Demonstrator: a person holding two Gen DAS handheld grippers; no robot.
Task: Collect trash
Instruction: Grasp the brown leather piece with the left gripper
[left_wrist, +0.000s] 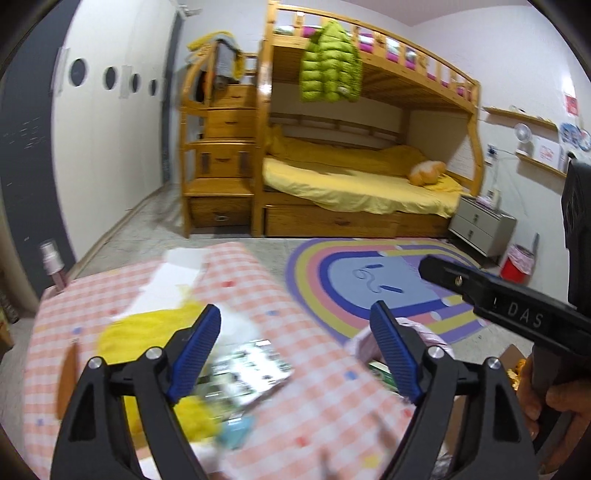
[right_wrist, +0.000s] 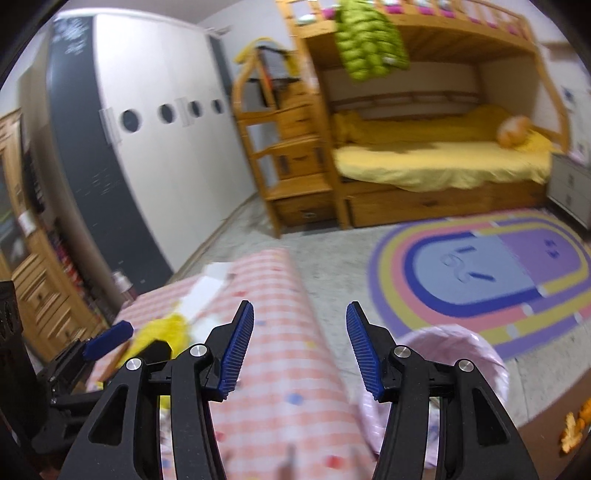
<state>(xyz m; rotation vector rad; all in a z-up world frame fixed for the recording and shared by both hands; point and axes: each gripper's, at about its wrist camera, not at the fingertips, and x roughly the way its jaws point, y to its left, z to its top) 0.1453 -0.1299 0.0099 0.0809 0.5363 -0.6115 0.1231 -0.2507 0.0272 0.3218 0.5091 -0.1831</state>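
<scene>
Hovering over a blurred, cluttered desk (left_wrist: 314, 406), both grippers held nothing.

Motion blur smeared a shiny wrapper (left_wrist: 247, 373) beside yellow cloth (left_wrist: 147, 332); it lay below and between the left gripper (left_wrist: 295, 350)'s spread fingers, untouched. The right gripper (right_wrist: 300, 349), fingers also apart, hung above the desk edge beside a pink-lined bin (right_wrist: 476, 354), partly hidden.

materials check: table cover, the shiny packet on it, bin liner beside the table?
Table cover: looks like wipeable vinyl or oilcloth, pink check print, smooth; could be cloth, blur leaves it open.
Shiny packet: likely printed foil or plastic film, bright reflections.
Bin liner: thin pink plastic film, crinkled over the rim.
</scene>
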